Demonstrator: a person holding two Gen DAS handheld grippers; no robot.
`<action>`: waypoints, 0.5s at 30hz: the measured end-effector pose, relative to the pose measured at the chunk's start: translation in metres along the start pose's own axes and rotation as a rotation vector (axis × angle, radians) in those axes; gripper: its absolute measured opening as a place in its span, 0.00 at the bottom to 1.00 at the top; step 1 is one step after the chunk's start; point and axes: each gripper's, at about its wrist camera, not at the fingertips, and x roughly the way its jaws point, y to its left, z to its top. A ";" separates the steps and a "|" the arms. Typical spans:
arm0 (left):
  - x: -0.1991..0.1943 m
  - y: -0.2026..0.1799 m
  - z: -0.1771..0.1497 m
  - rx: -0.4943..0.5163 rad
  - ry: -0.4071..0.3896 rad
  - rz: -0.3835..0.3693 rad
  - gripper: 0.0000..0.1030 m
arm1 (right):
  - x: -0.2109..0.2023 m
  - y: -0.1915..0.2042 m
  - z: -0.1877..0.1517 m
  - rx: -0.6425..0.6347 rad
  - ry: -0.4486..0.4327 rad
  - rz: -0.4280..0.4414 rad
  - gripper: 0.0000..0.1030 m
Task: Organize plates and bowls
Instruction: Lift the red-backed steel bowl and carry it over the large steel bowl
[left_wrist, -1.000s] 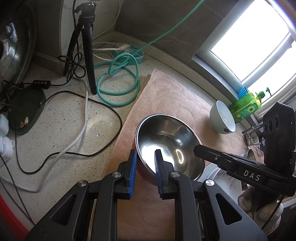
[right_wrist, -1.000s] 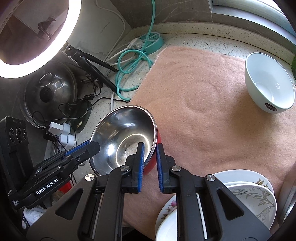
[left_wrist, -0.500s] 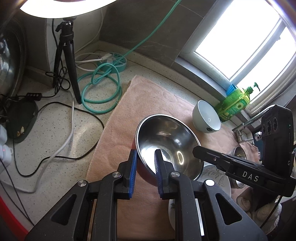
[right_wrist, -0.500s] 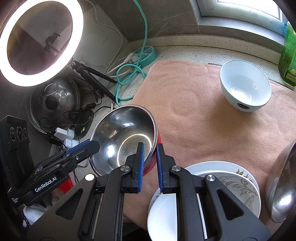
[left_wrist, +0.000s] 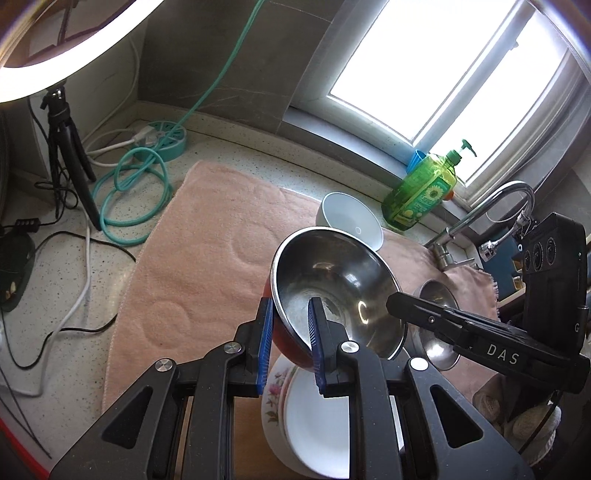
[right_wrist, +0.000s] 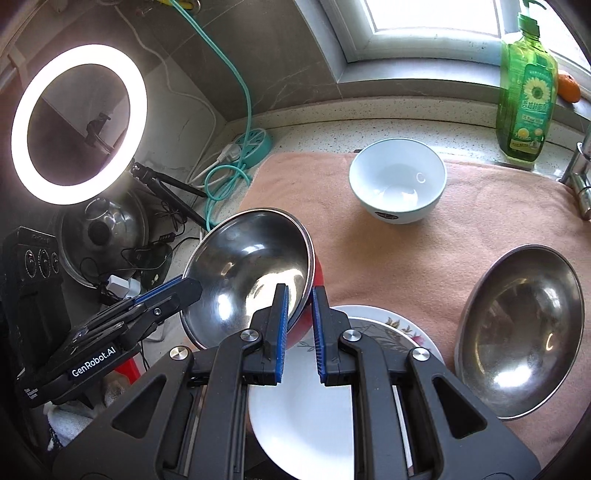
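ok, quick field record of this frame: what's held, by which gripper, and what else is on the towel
held: red-sided steel bowl, lifted and tilted
left gripper: shut on its rim
right gripper: shut on opposite rim
below bowl: plate stack
on towel: white bowl, second steel bowl
behind towel: green soap bottle

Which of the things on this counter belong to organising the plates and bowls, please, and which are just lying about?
Job: red-sided steel bowl, second steel bowl, white bowl, stacked plates.
Lying about: soap bottle, ring light, teal cable, faucet.
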 end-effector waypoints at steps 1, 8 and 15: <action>0.001 -0.006 0.000 0.009 0.001 -0.008 0.16 | -0.005 -0.005 -0.001 0.007 -0.007 -0.005 0.13; 0.015 -0.042 0.000 0.062 0.013 -0.056 0.17 | -0.035 -0.039 -0.005 0.049 -0.046 -0.045 0.13; 0.030 -0.077 -0.002 0.110 0.036 -0.095 0.17 | -0.059 -0.074 -0.011 0.095 -0.074 -0.077 0.13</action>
